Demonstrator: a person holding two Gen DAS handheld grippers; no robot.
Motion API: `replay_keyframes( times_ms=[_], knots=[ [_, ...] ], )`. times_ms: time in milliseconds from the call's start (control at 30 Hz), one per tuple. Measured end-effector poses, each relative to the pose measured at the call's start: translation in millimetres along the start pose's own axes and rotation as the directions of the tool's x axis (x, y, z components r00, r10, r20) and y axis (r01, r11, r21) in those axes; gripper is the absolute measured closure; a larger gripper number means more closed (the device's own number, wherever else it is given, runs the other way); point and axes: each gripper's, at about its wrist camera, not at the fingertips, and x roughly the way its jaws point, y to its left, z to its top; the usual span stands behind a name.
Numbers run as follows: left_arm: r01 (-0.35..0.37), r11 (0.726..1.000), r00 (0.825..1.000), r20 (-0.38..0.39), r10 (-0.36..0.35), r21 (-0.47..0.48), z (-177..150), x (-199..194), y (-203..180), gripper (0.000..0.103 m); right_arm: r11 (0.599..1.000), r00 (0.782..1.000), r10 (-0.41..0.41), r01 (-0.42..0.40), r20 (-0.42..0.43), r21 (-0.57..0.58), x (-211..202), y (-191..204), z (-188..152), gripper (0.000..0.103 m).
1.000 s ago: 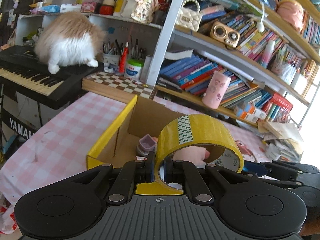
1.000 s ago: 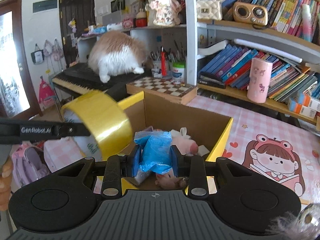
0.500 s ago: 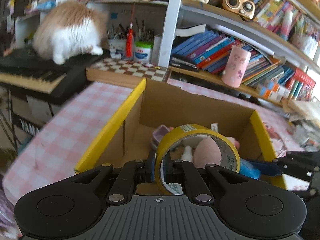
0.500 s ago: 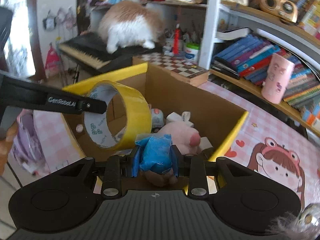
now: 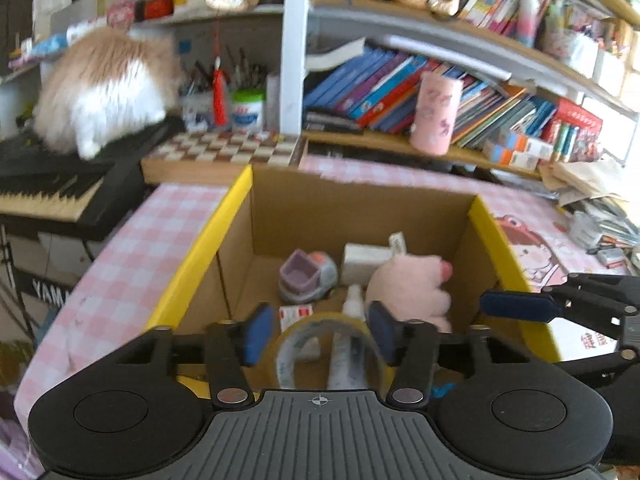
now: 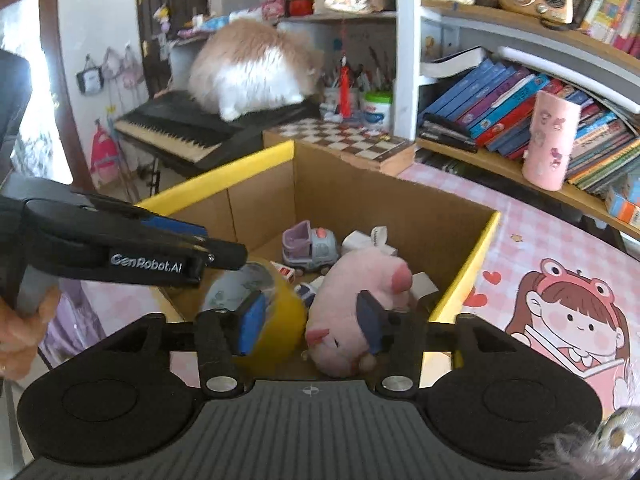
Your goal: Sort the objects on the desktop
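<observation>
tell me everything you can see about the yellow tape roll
The tape roll is a wide ring of glossy yellow packing tape with a pale printed cardboard core. It stands on edge at the near corner inside the cardboard box, its hole facing the left wrist camera, and it looks blurred there. The pink plush pig lies beside it. The left tool has just been opening; its pads stand clear on either side of the roll, not gripping it.

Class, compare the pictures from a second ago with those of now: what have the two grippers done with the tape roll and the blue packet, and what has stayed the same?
Both jaws have just been opening. The left gripper let go of the yellow tape roll, now down in the cardboard box. The right gripper released the blue packet, no longer visible. The pink plush and toy truck stayed put.
</observation>
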Motion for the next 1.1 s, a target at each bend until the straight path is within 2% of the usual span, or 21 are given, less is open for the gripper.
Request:
replay_keyframes(
  times_ms=[67, 167, 300, 467, 933, 1100],
  knots=[
    [0.006, 1.0, 0.999, 0.034, -0.007, 0.016, 1, -8, -3, 0.029, 0.999, 1.0, -0.027, 0.027, 0.012, 0.023, -5, -1, -1, 0.053],
    [0.007, 0.999, 0.997, 0.076, -0.009, 0.033, 2, -20, -7, 0.023, 0.996, 0.997, -0.06, 0.057, 0.045, 0.068, -16, -4, -4, 0.052],
    [0.003, 1.0, 0.993, 0.119, -0.005, 0.021, 0, -38, -8, 0.02, 0.99, 0.99, -0.106, 0.096, 0.09, 0.102, -35, 1, -8, 0.05],
    [0.005, 1.0, 0.987, 0.163, -0.005, 0.0, -12, -65, -7, 0.015, 0.977, 0.981, -0.163, 0.146, 0.107, 0.153, -57, 8, -21, 0.049],
    [0.019, 1.0, 0.99, 0.138, -0.016, -0.023, -63, -108, -2, 0.013, 0.934, 0.948, -0.301, 0.272, 0.103, 0.234, -117, 41, -66, 0.048],
    [0.016, 1.0, 0.992, 0.124, -0.013, -0.022, -81, -117, -7, 0.012, 0.912, 0.93, -0.355, 0.322, 0.095, 0.256, -135, 53, -83, 0.043]
  ],
)
